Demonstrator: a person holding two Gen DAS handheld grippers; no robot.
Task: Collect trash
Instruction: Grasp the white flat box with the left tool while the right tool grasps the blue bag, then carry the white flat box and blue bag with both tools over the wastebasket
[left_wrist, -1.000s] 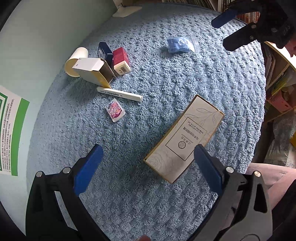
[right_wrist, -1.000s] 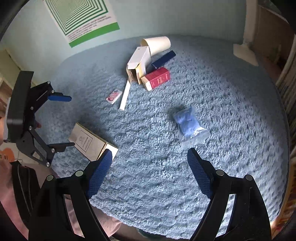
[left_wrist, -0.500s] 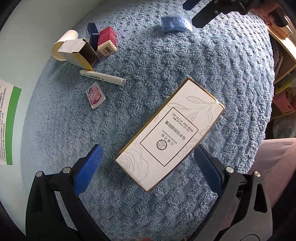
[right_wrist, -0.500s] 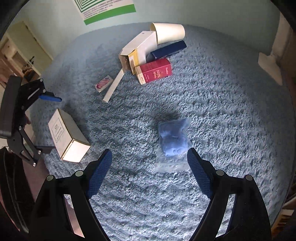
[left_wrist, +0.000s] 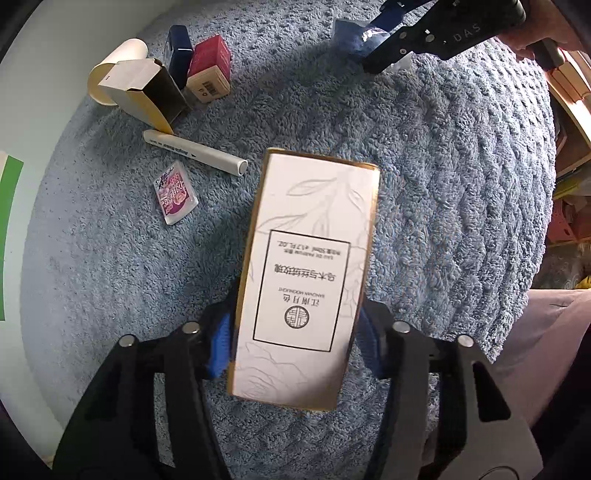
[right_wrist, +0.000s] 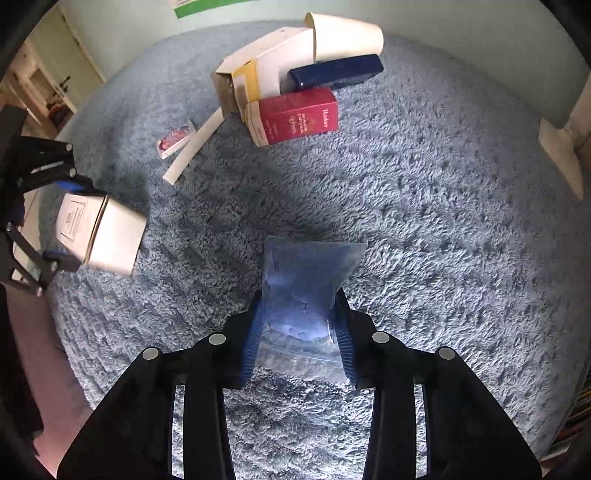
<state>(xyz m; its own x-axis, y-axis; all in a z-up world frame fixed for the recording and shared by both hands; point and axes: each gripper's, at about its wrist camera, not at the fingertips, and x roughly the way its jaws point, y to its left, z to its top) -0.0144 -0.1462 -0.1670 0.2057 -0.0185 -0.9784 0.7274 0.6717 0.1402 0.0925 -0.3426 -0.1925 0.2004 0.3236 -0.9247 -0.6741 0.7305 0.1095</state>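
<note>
My left gripper (left_wrist: 295, 347) is shut on a long white box with gold edges (left_wrist: 306, 273), its blue pads pressed against both long sides. The box also shows in the right wrist view (right_wrist: 99, 229), held between the left gripper's fingers. My right gripper (right_wrist: 297, 339) is shut on a clear plastic bag holding blue material (right_wrist: 303, 291), which rests on the blue carpet (right_wrist: 424, 229). The bag and right gripper also show at the top of the left wrist view (left_wrist: 354, 35).
A cluster lies on the carpet: a paper cup (right_wrist: 347, 35), an open white and yellow carton (right_wrist: 258, 74), a dark blue box (right_wrist: 336, 74), a red box (right_wrist: 295, 116), a white tube (right_wrist: 192, 151) and a small pink sachet (right_wrist: 173, 138). Shelves (left_wrist: 569, 110) stand at the right.
Both grippers moved in and closed: the left on the white box, the right on the plastic bag. Both were open and apart from these a second ago.
</note>
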